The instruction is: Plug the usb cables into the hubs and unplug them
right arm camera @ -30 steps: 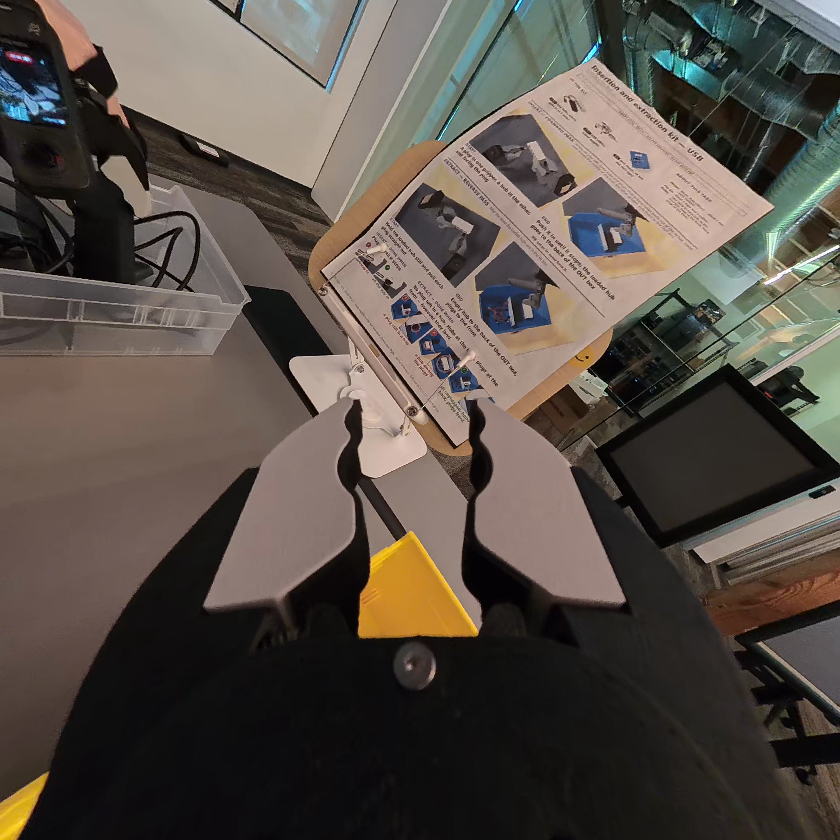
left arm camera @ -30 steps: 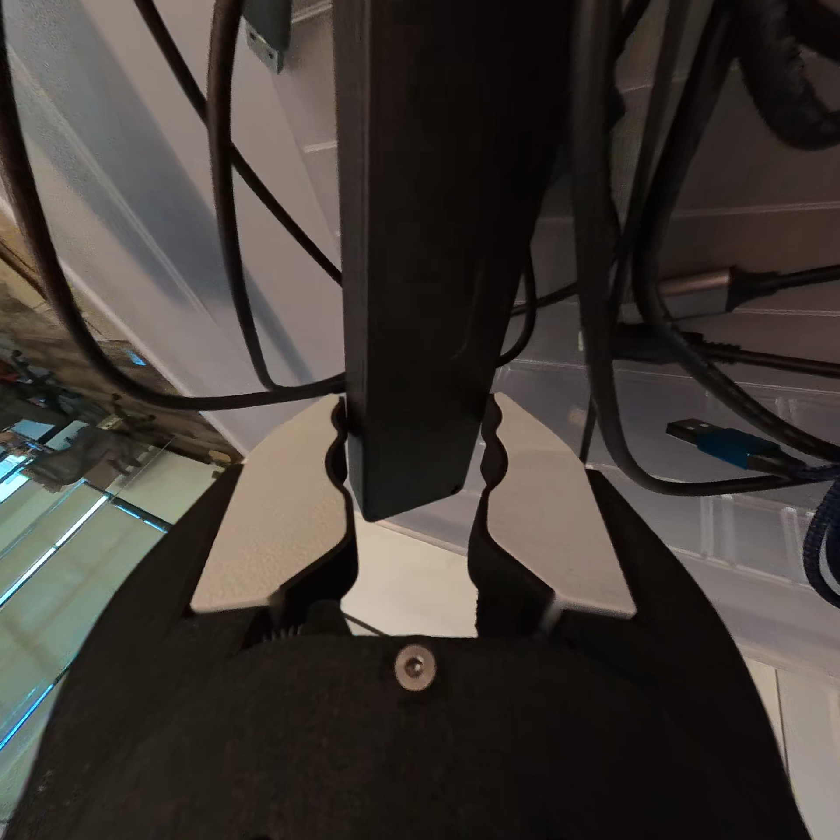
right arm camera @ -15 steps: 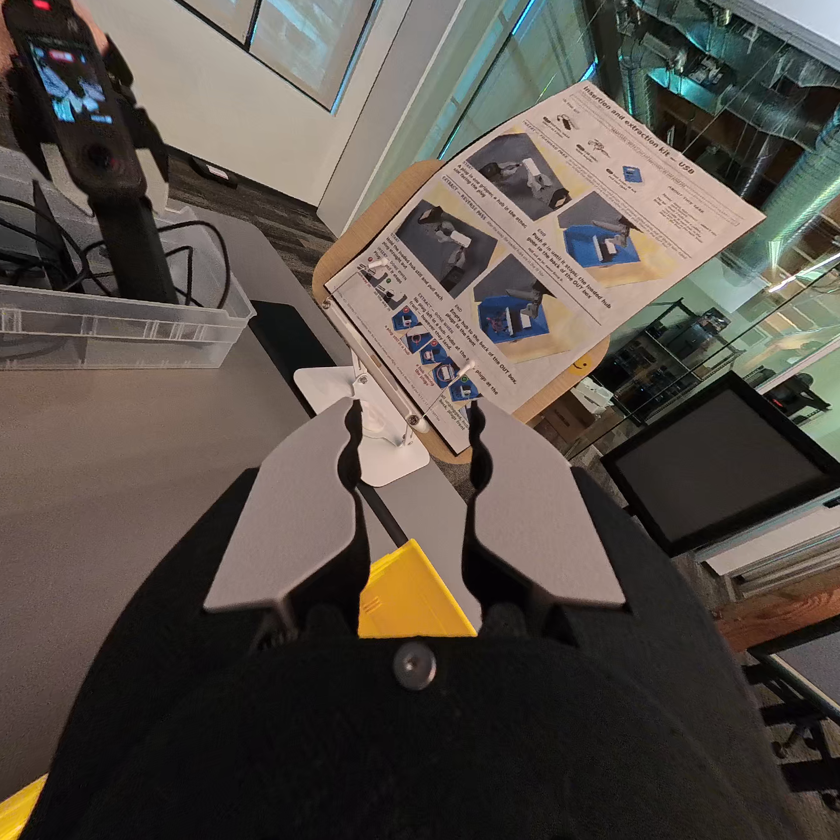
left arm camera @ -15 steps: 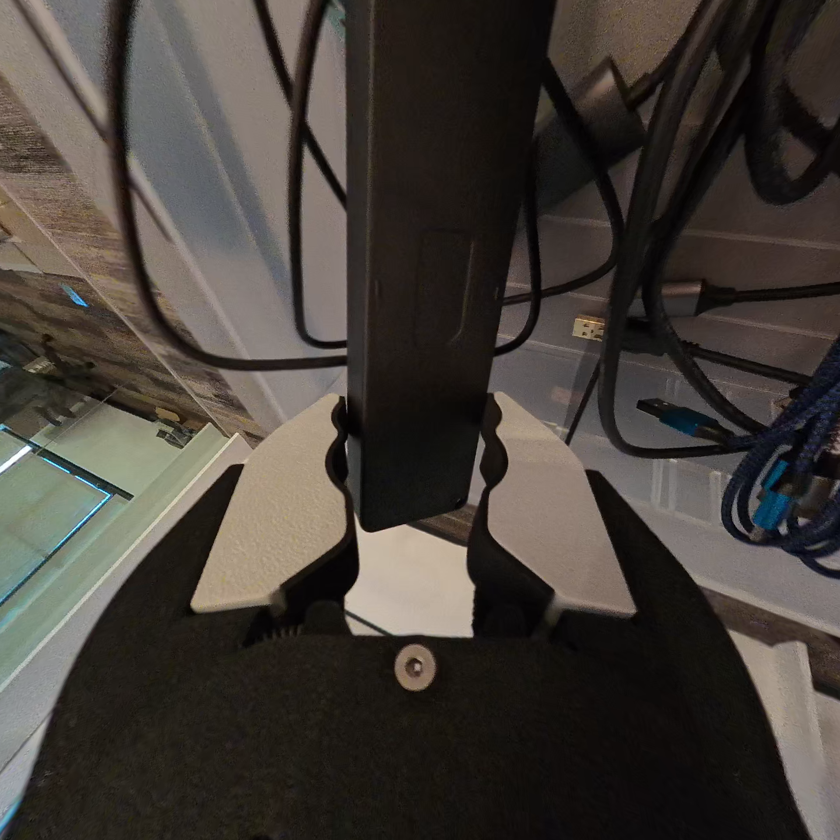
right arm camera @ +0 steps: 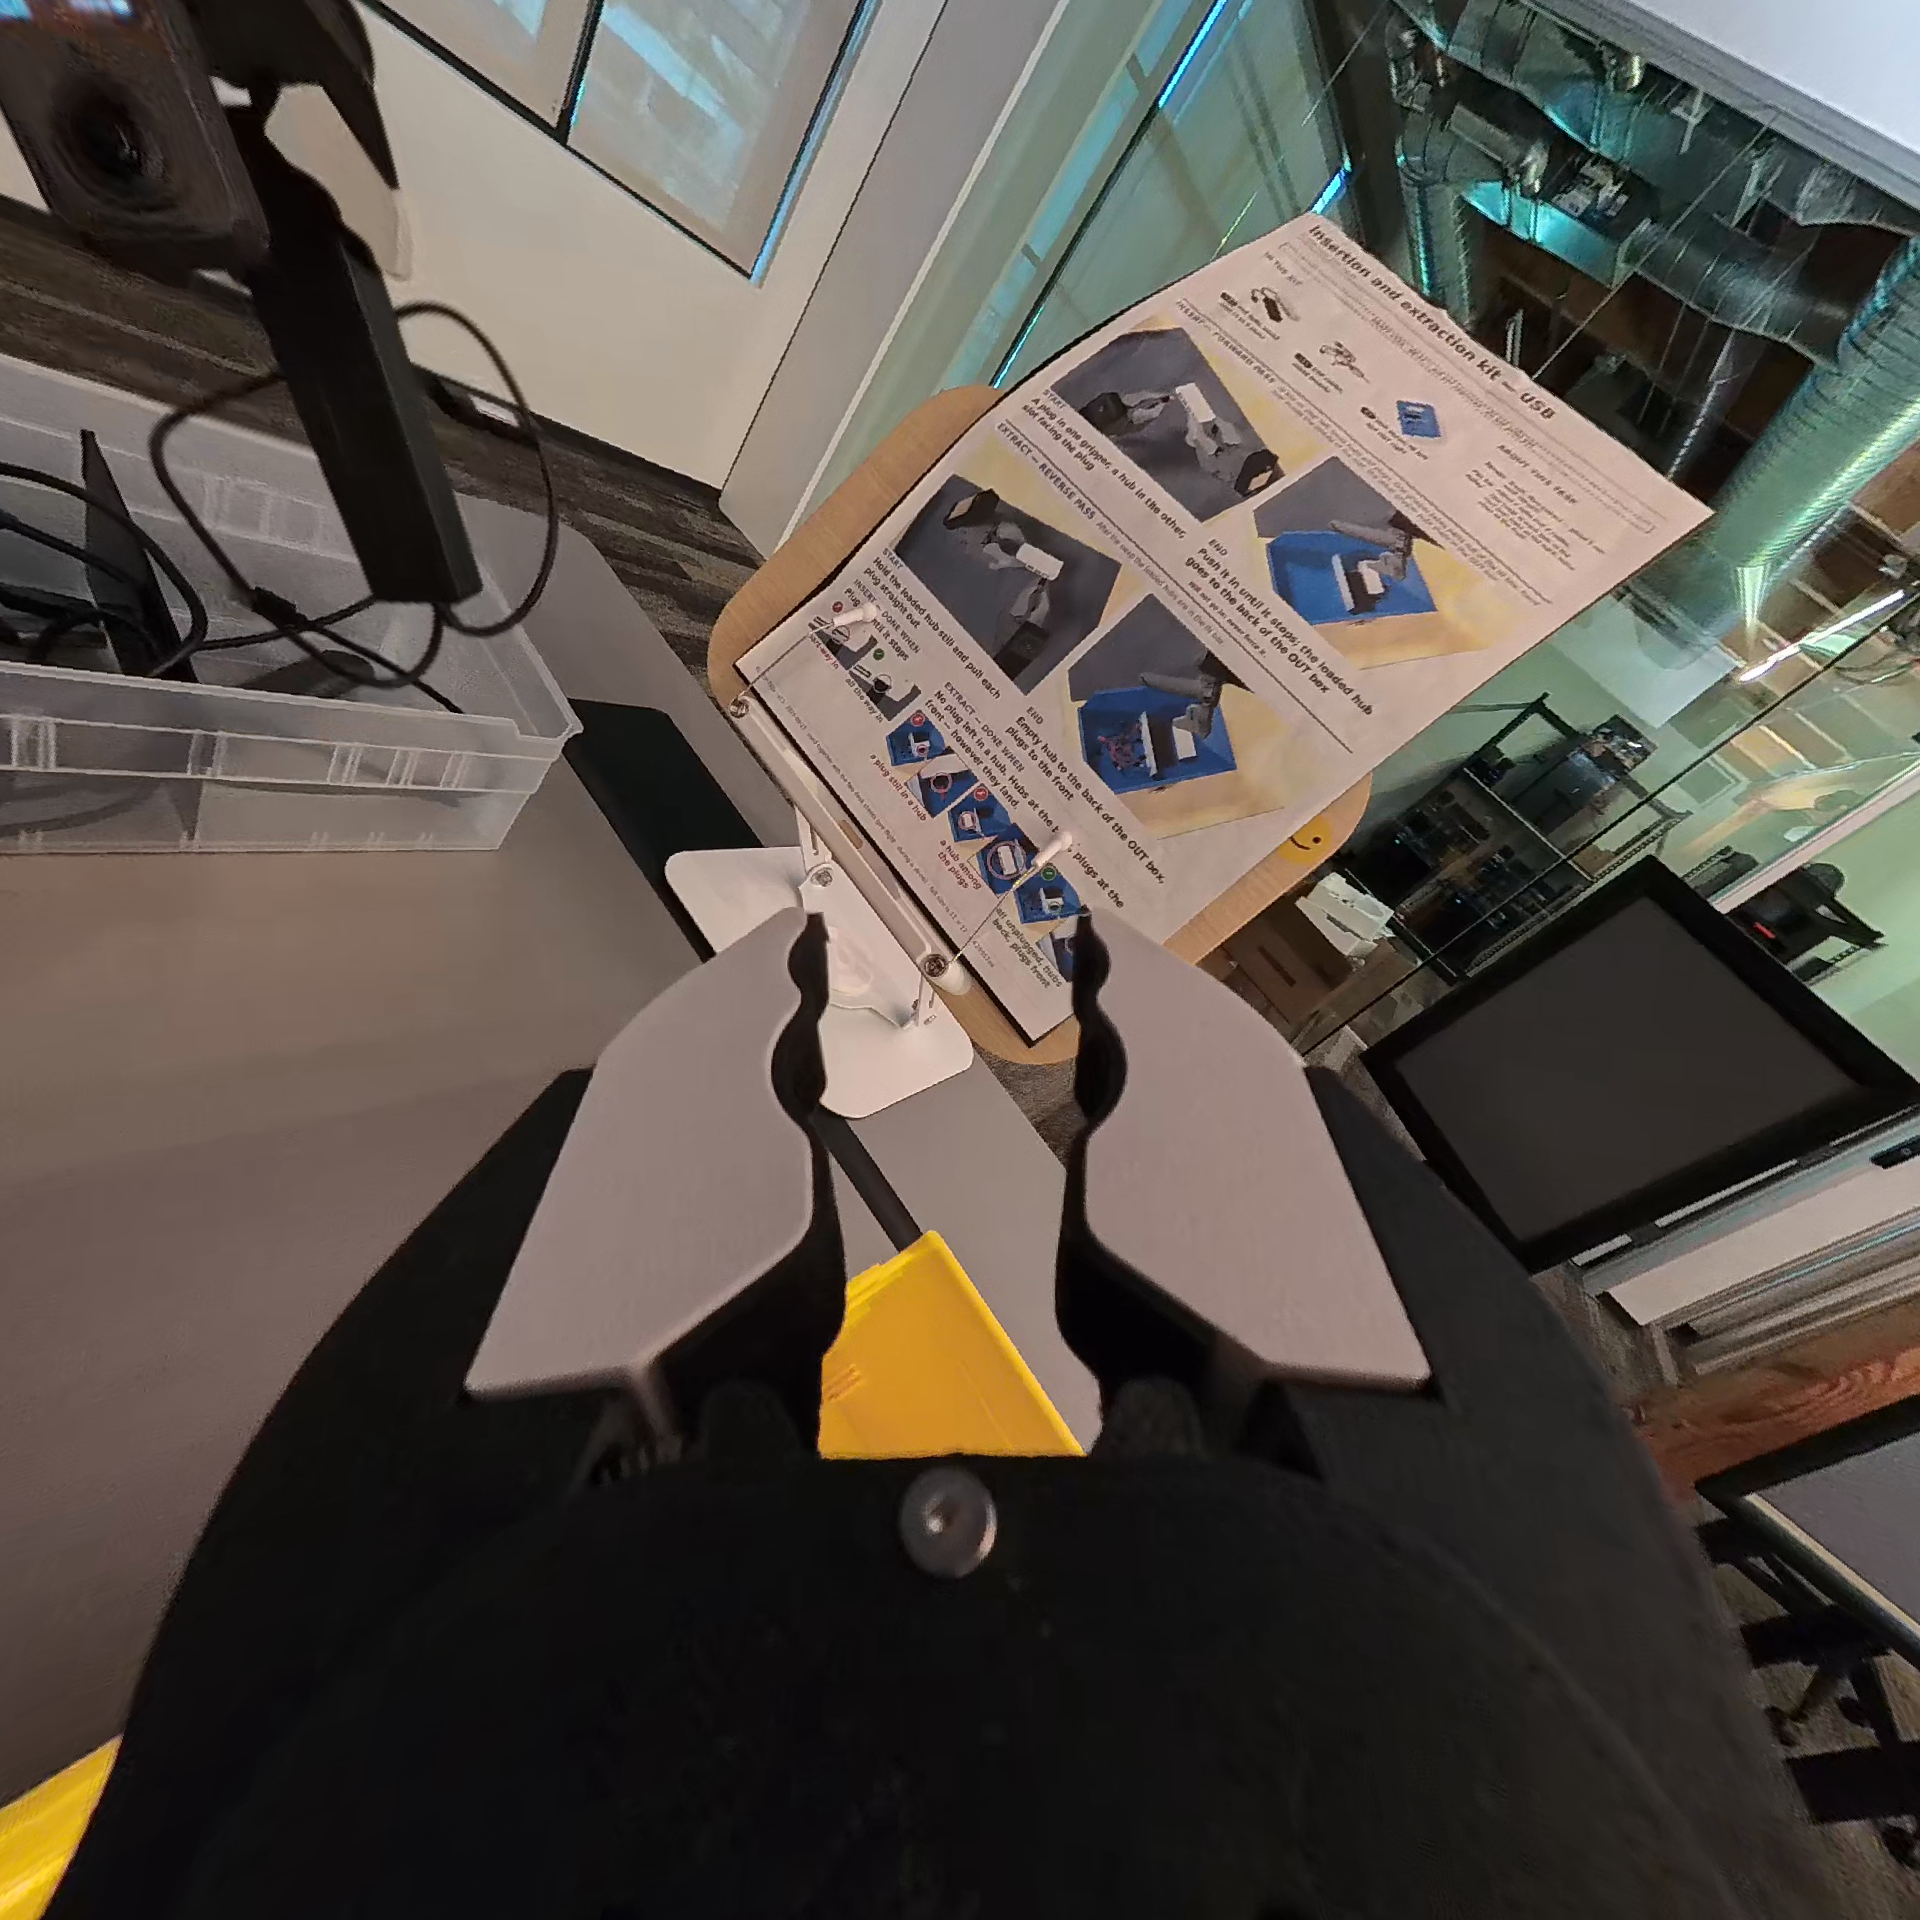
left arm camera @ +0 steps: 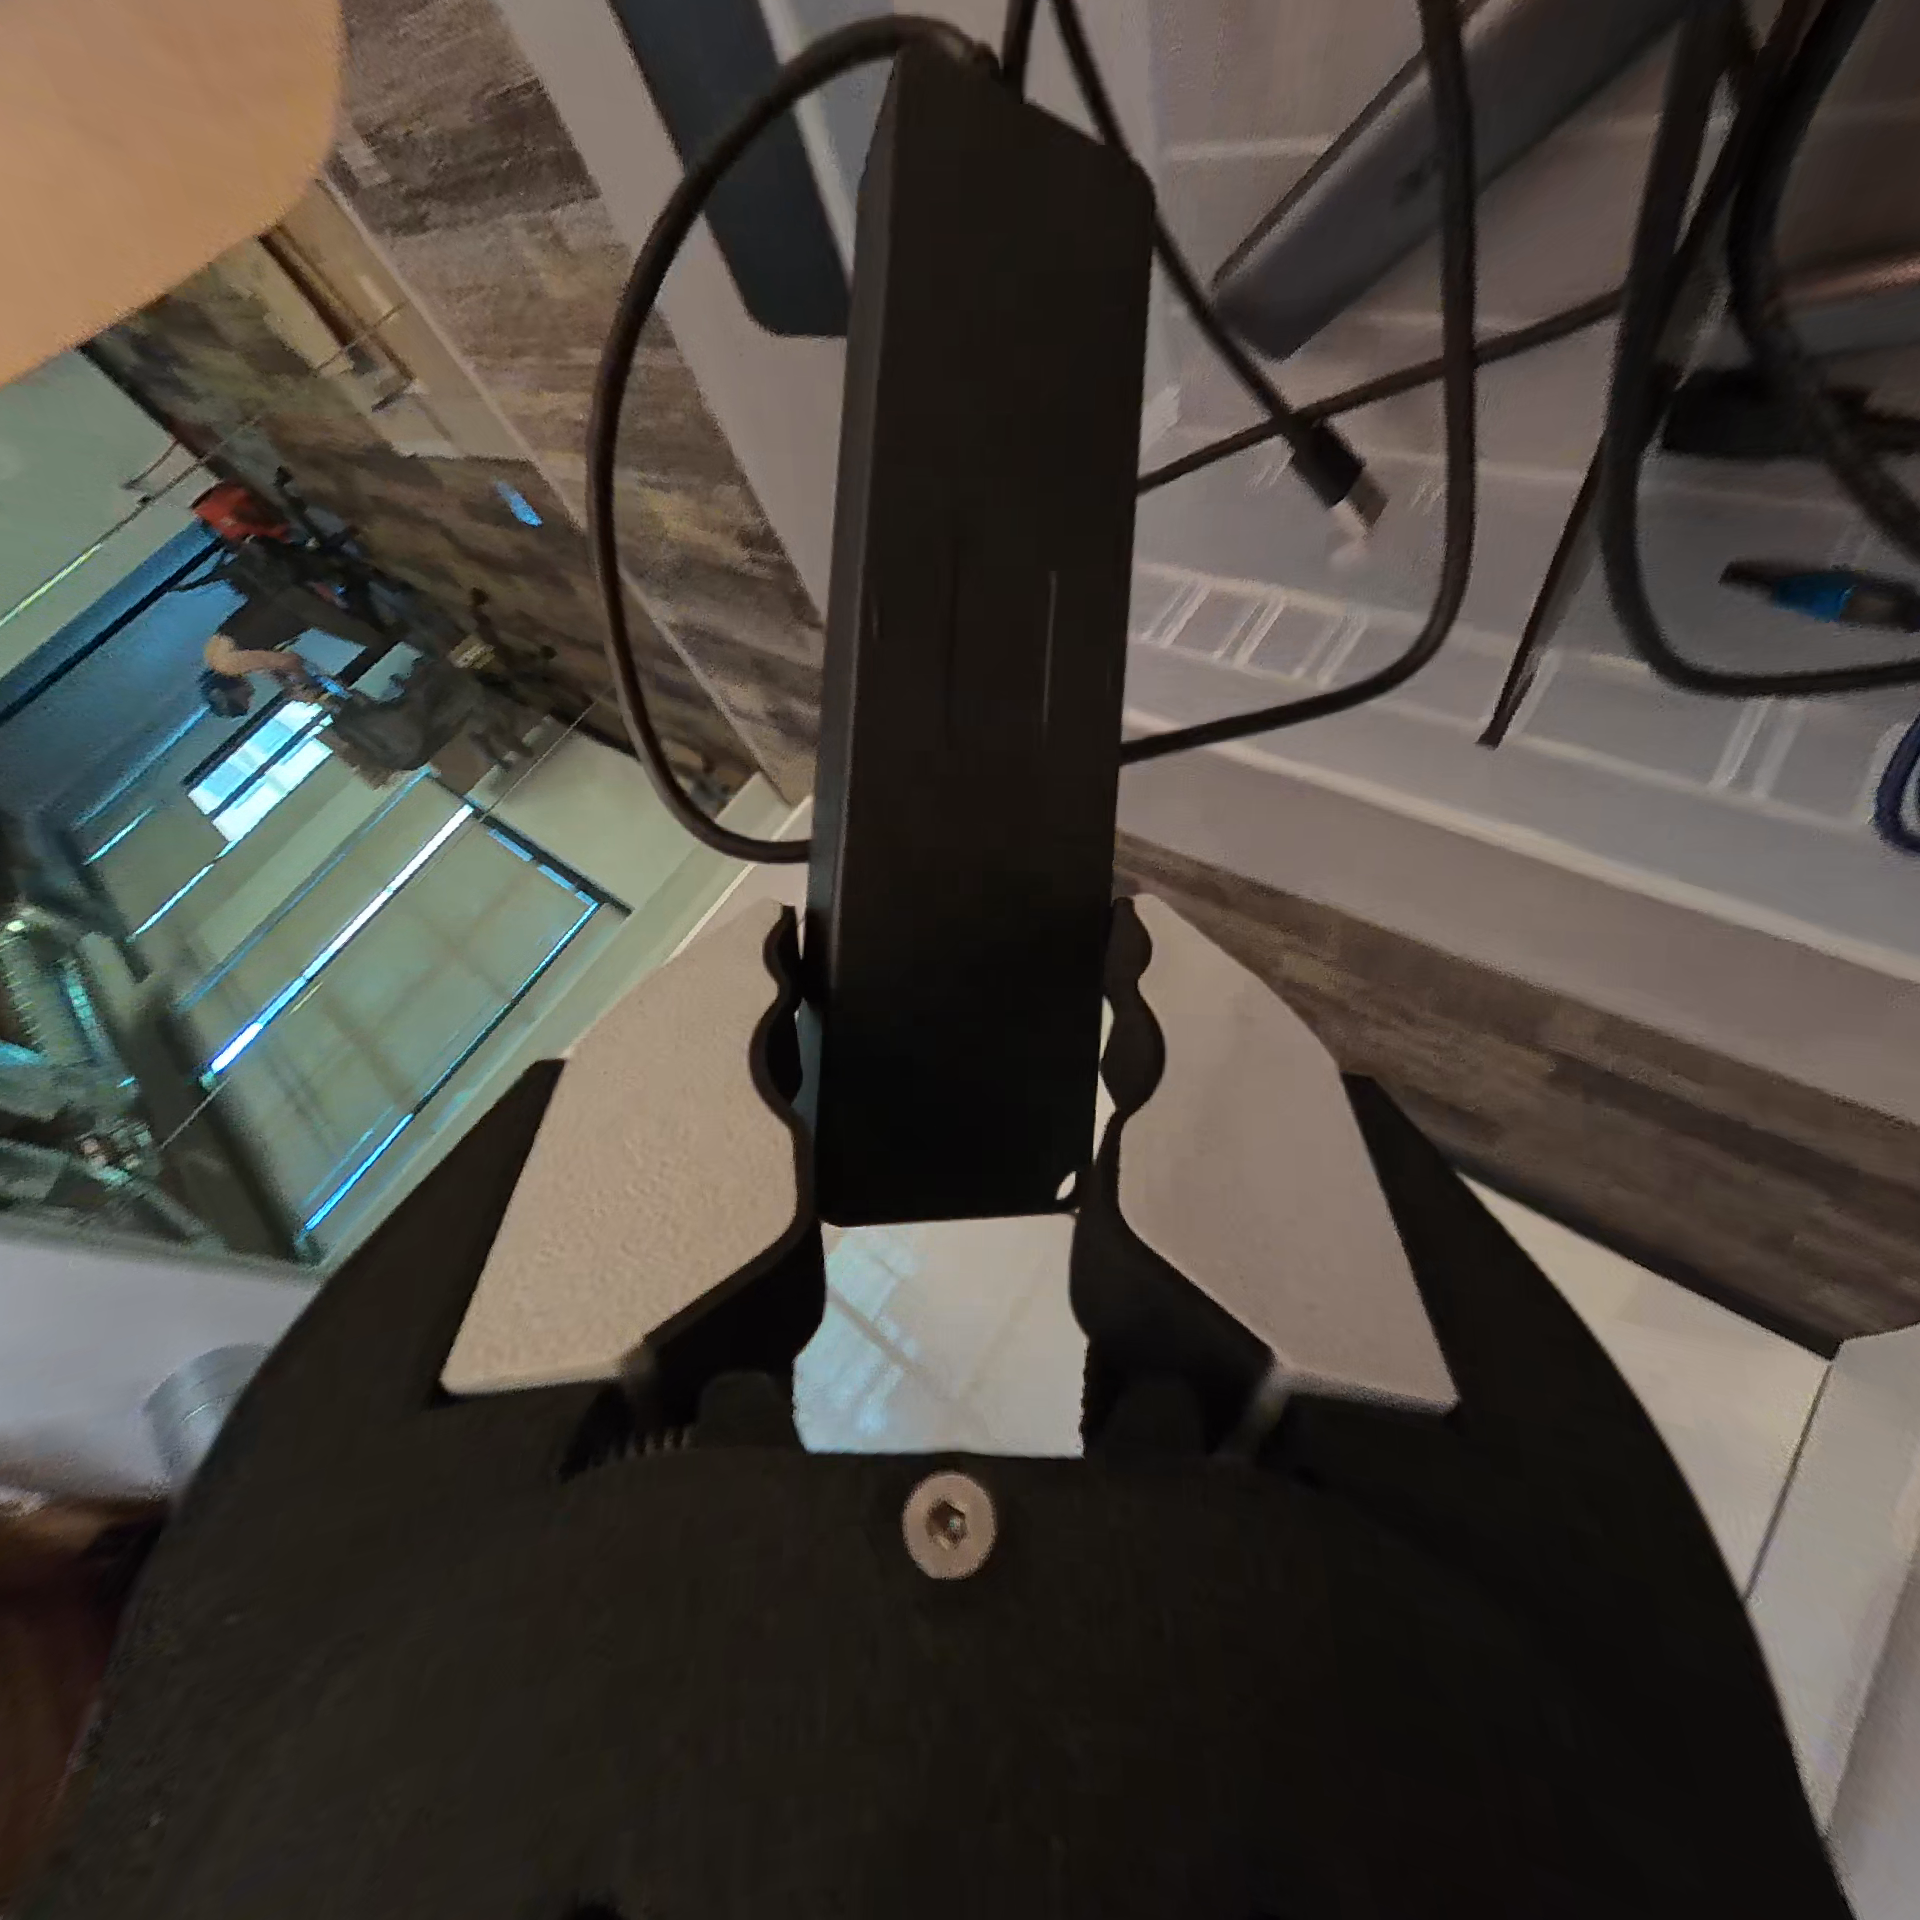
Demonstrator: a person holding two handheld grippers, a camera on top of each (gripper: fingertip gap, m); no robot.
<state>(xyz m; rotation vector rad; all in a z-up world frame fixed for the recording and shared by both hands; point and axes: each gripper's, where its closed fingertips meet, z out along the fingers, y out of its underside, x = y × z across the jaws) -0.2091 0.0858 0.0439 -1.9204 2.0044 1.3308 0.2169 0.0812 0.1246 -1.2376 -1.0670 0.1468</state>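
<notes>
Left wrist view: left gripper [left arm camera: 951, 1013] pinching a long black hub [left arm camera: 977, 665], its thin cable [left arm camera: 623, 499] looping, raised above the clear bin [left arm camera: 1455, 727] of cables; right wrist view: right gripper [right arm camera: 940, 1013] spread, empty, over grey table [right arm camera: 260, 1039], hub [right arm camera: 364, 416] far left above the bin.

Printed instruction sheet [right arm camera: 1226, 665], colour photographs and text, clipped to a rounded wooden board [right arm camera: 1320, 831] on a white stand [right arm camera: 831, 1049], centre. Dark blank monitor [right arm camera: 1631, 1070], right. Yellow bin [right arm camera: 935, 1361], near, corner only visible. Grey tabletop [right arm camera: 260, 1091], left. Glass partition walls [right arm camera: 1195, 177] and exposed ceiling ducting [right arm camera: 1714, 208], far. Patterned grey carpet [left arm camera: 1455, 1091], seen in the left wrist view.
</notes>
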